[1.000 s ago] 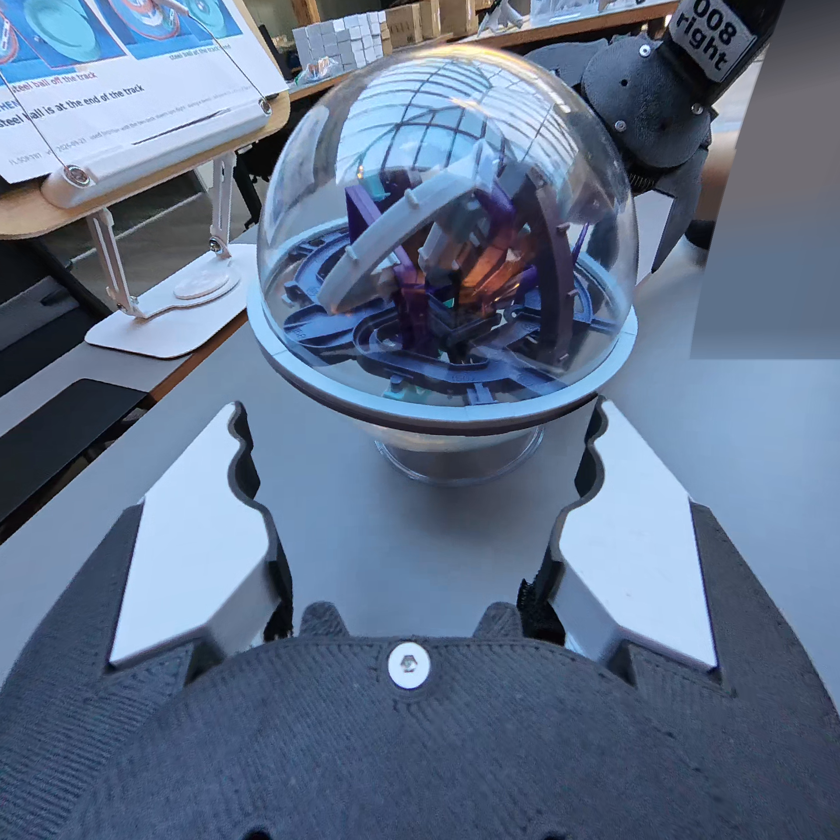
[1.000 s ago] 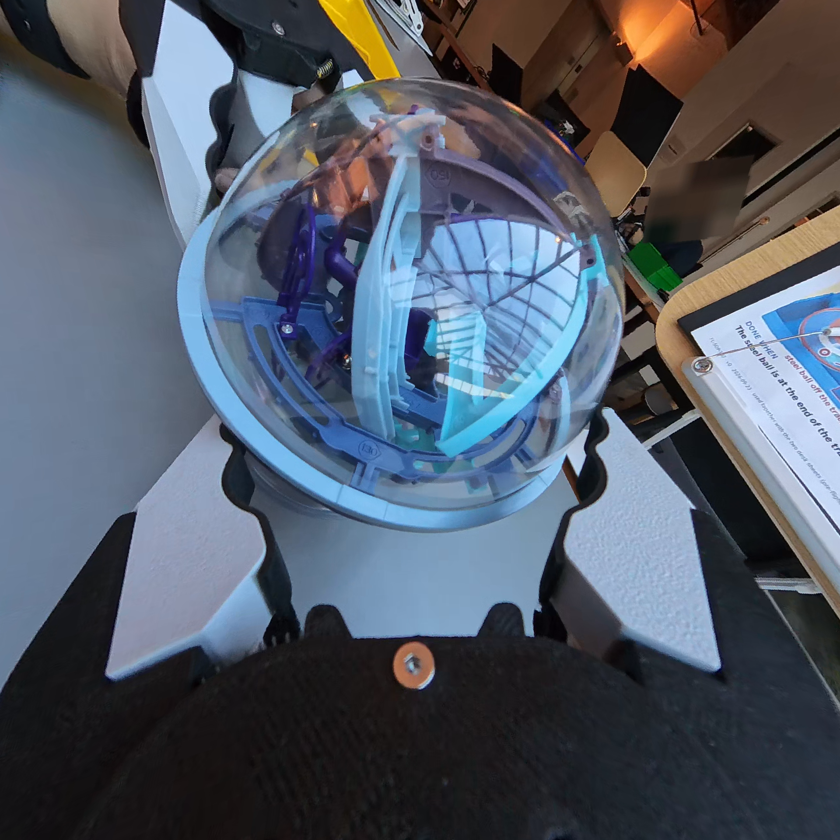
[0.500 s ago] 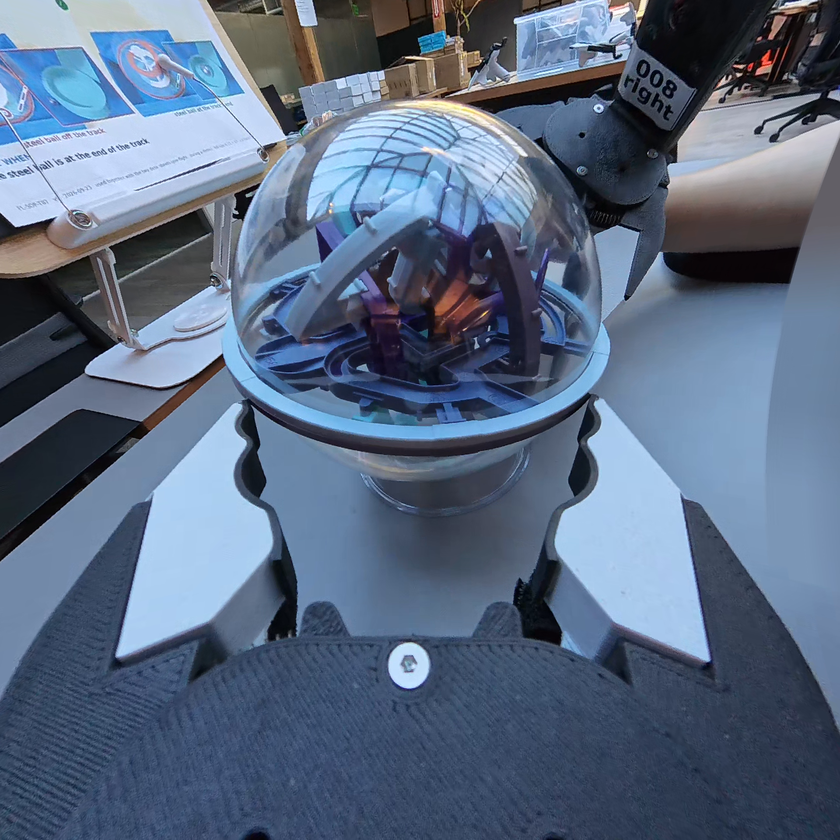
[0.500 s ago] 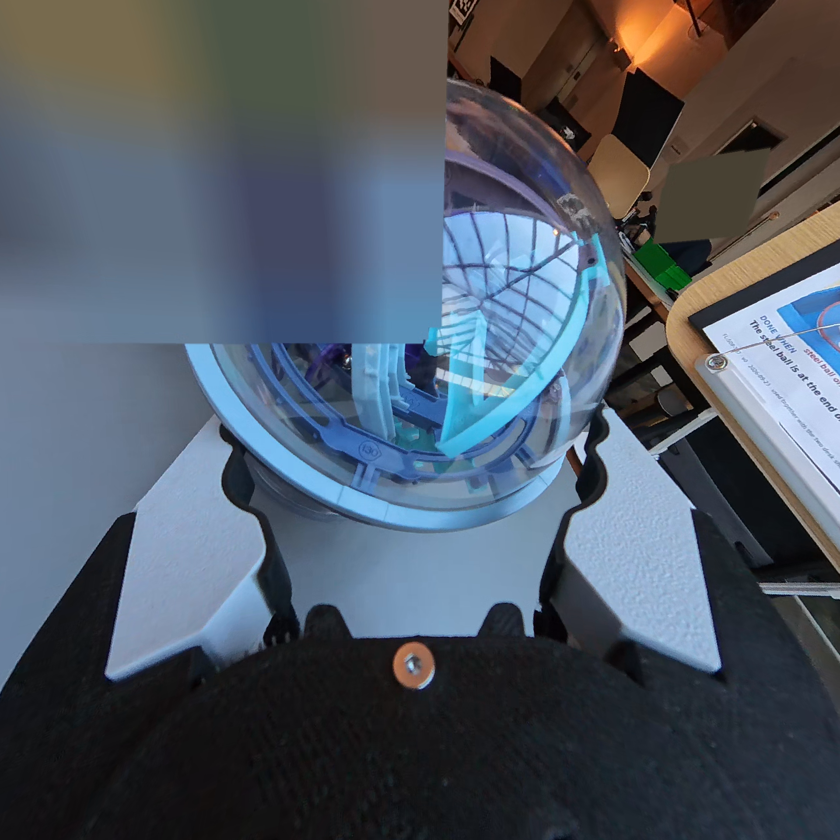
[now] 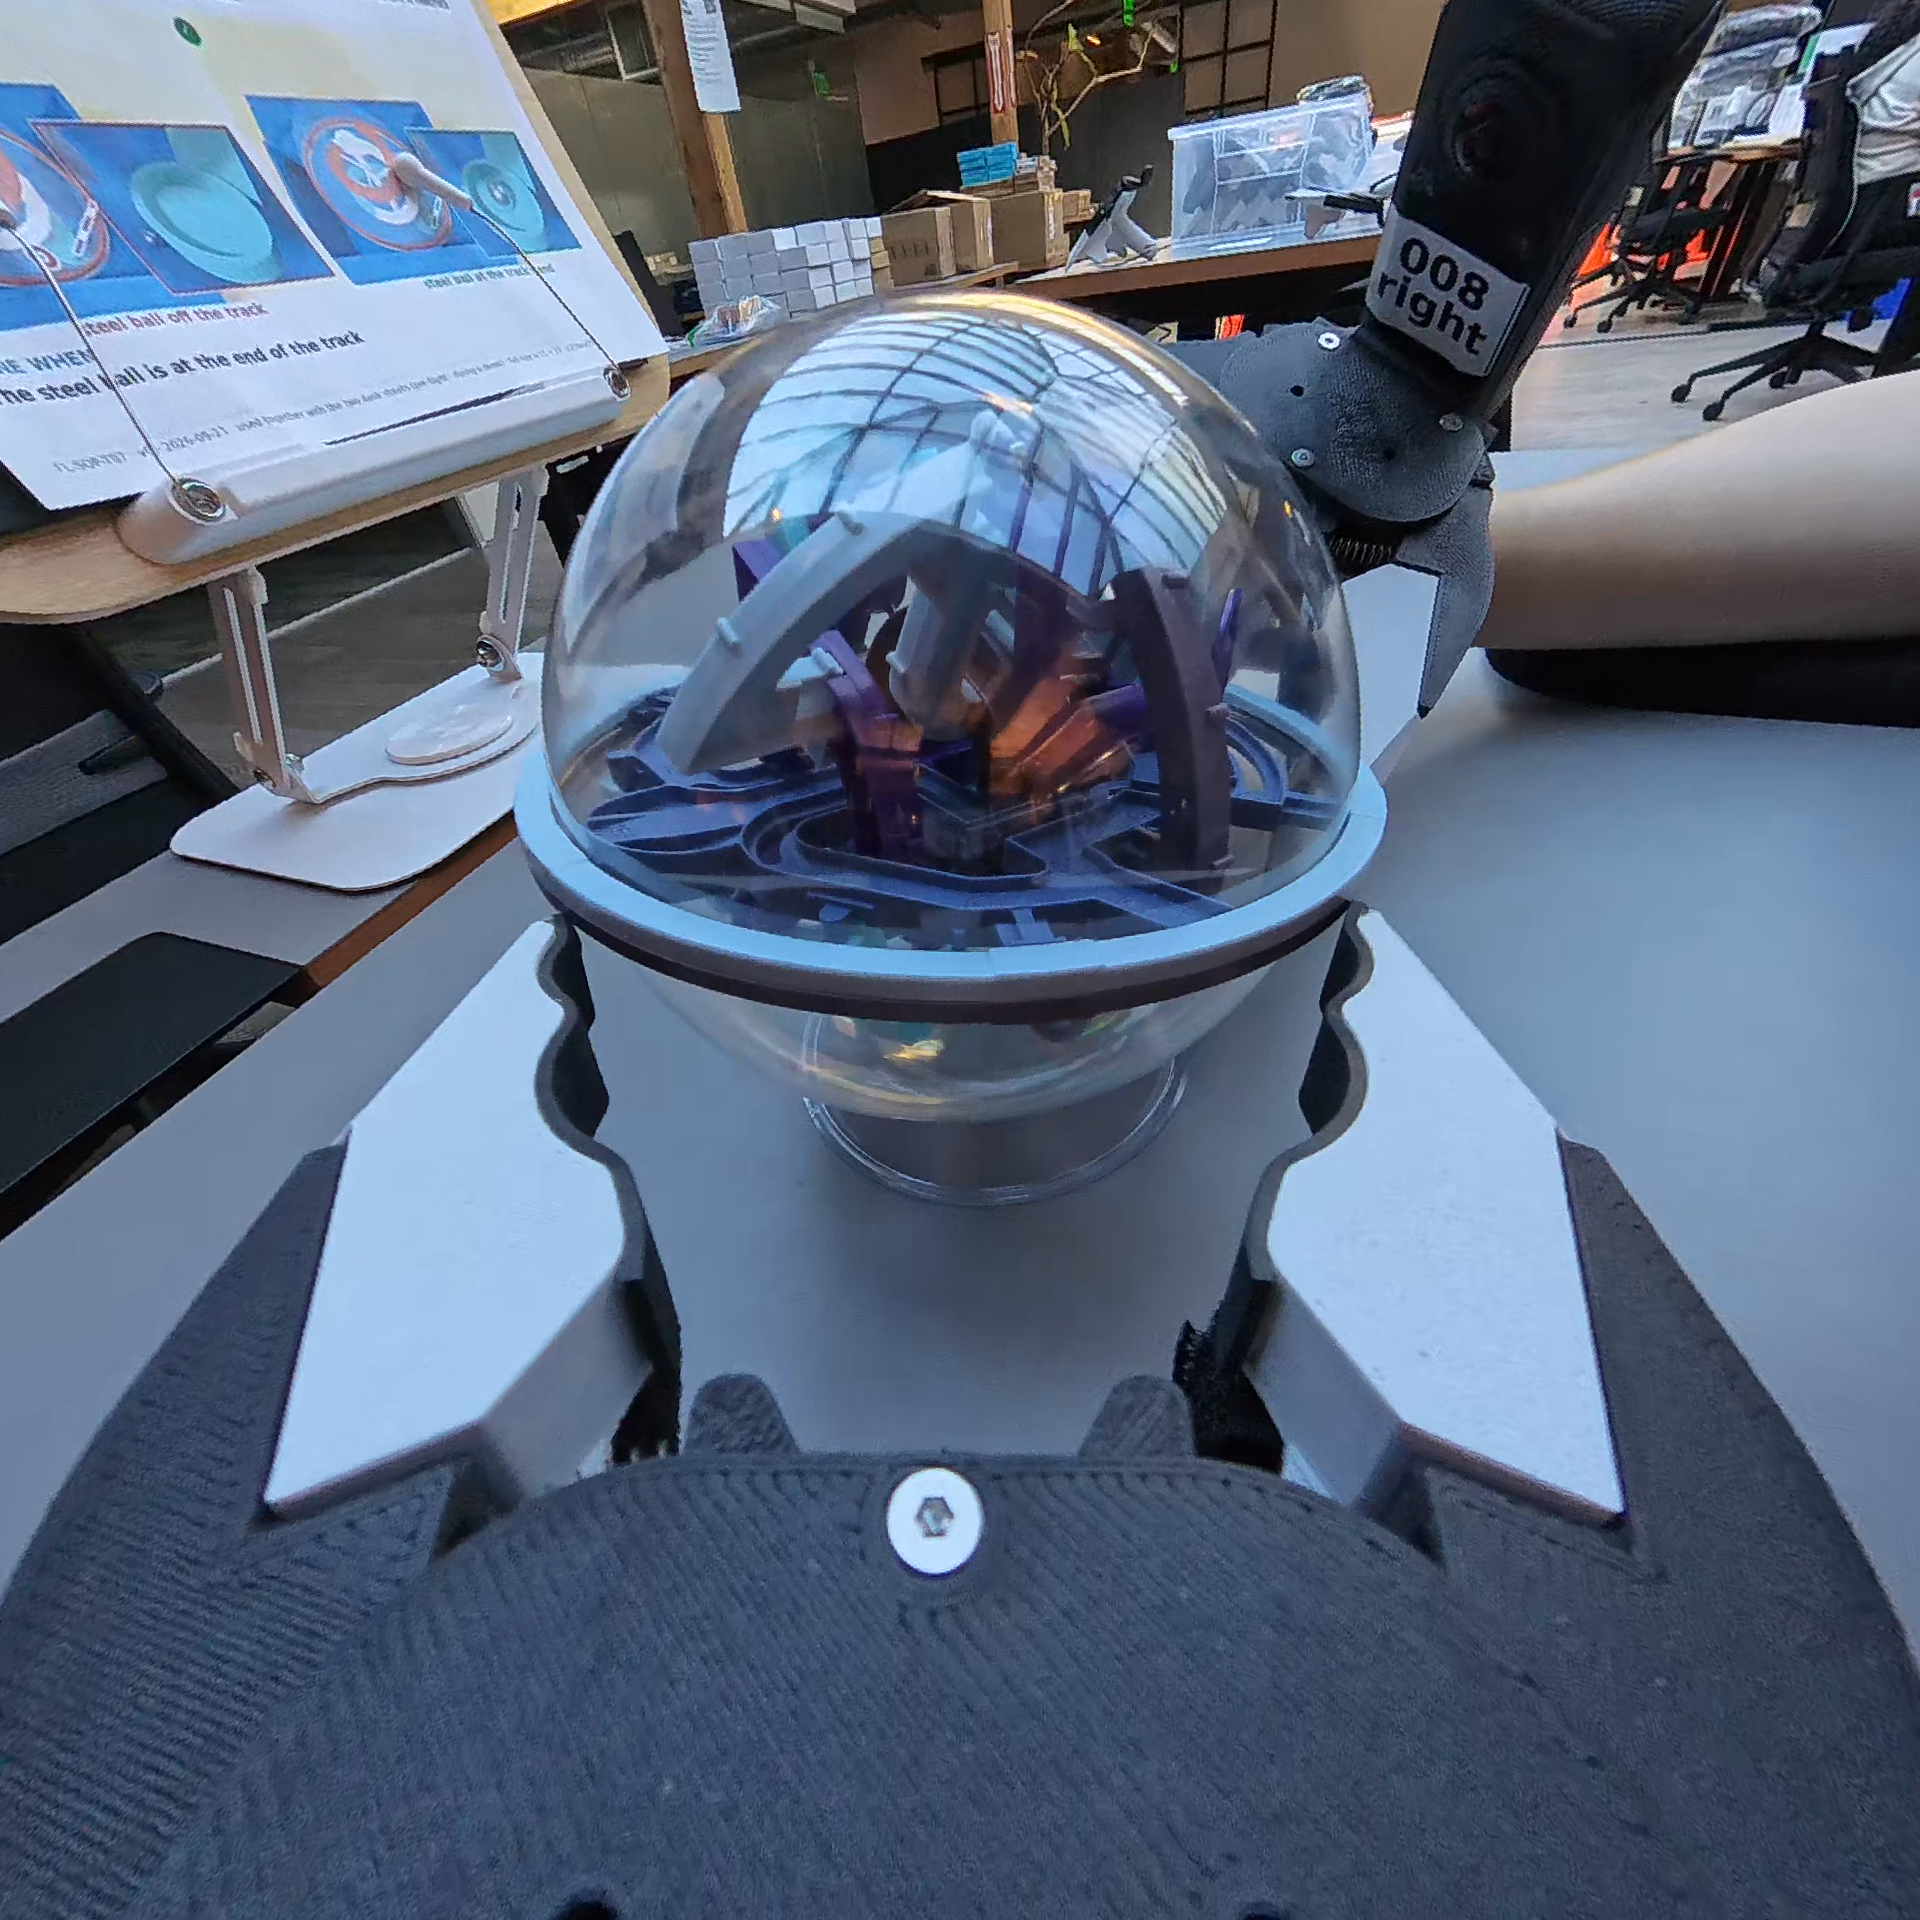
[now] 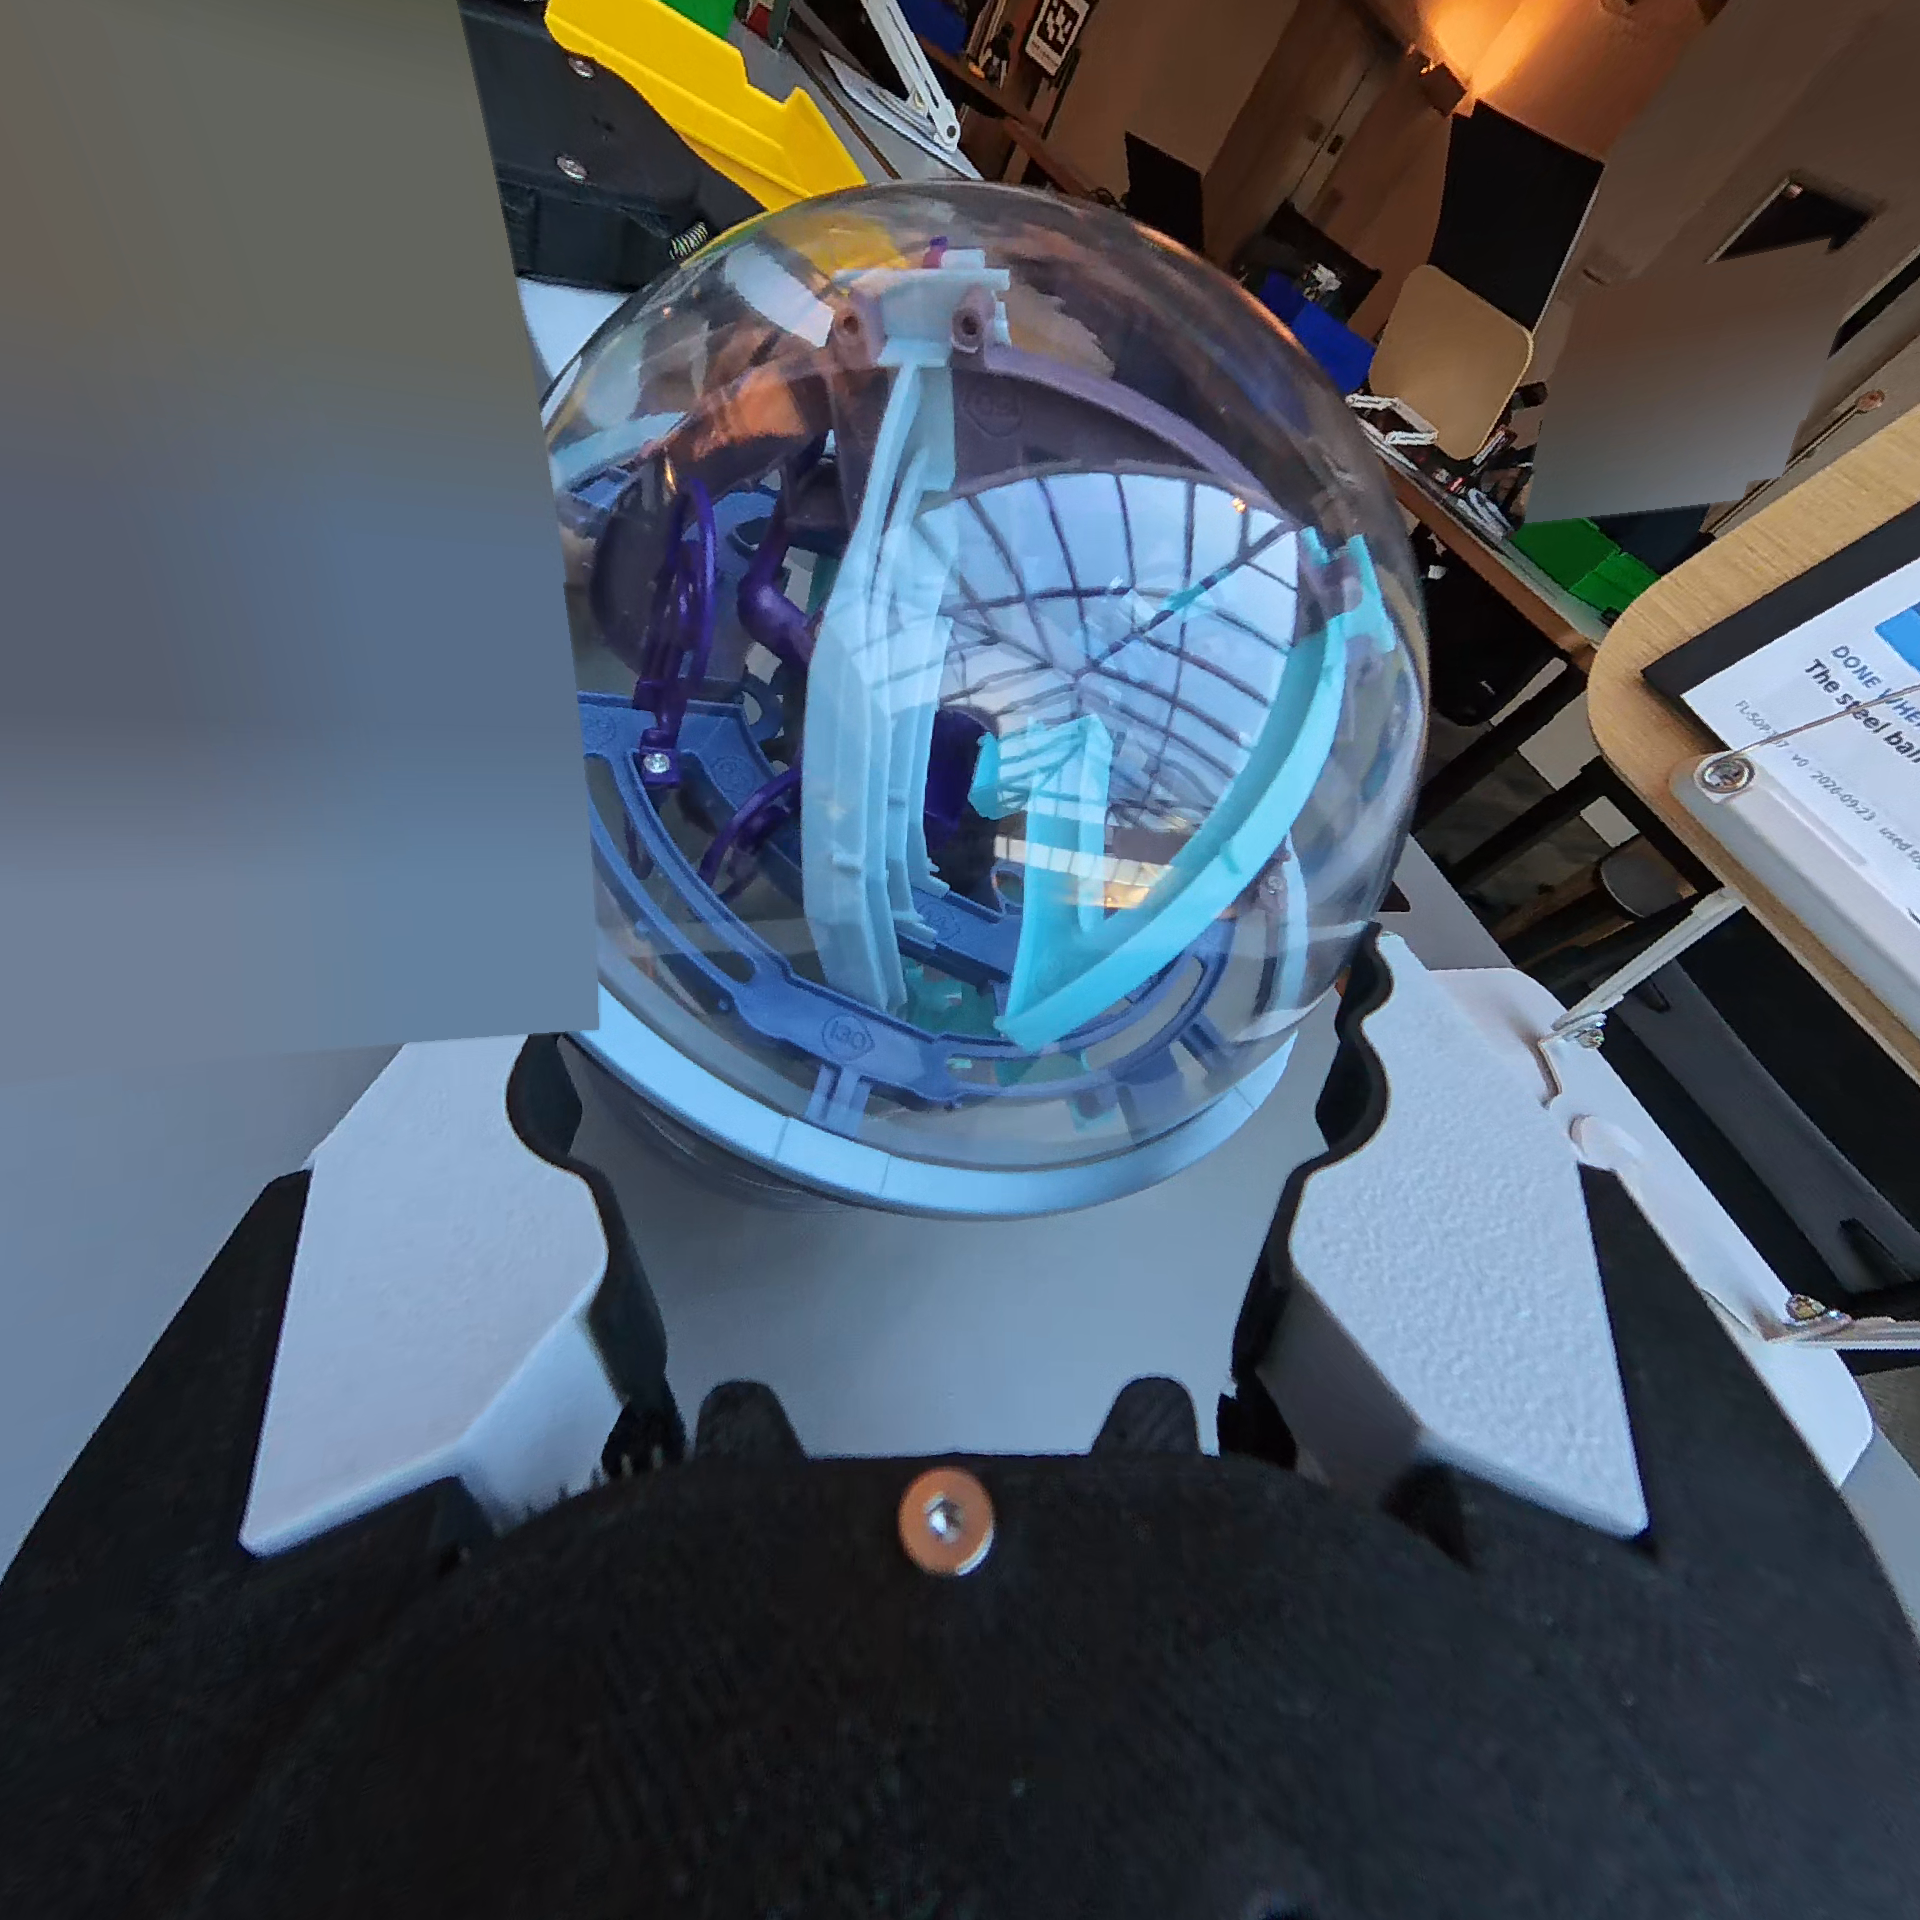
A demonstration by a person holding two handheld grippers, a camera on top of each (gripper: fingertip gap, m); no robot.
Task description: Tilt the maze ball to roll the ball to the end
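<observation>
The maze ball [image 5: 951, 665] is a clear sphere with purple, blue and grey tracks and a pale ring around its middle. It rests level on a clear round stand [image 5: 992, 1153] on the grey table [image 5: 1610, 987]. My left gripper [image 5: 953, 935] is open, its fingertips on either side just under the ring. My right gripper [image 6: 945, 1039] is open on the far side of the maze ball [image 6: 997, 675], its fingers flanking the ring. One of its fingers [image 5: 1449, 623] shows in the left wrist view. I cannot tell whether any finger touches. I cannot make out the steel ball.
A white document stand with a printed sheet [image 5: 312, 260] is at the table's left edge, close to the ball; it also shows in the right wrist view [image 6: 1787, 727]. A person's forearm [image 5: 1714, 520] lies across the table behind the right gripper. Work benches and chairs are farther back.
My left gripper has moved in closer, so its fingertips now flank the ball. The ball's ring has gone from tilted to level. The right gripper has stayed around the ball.
</observation>
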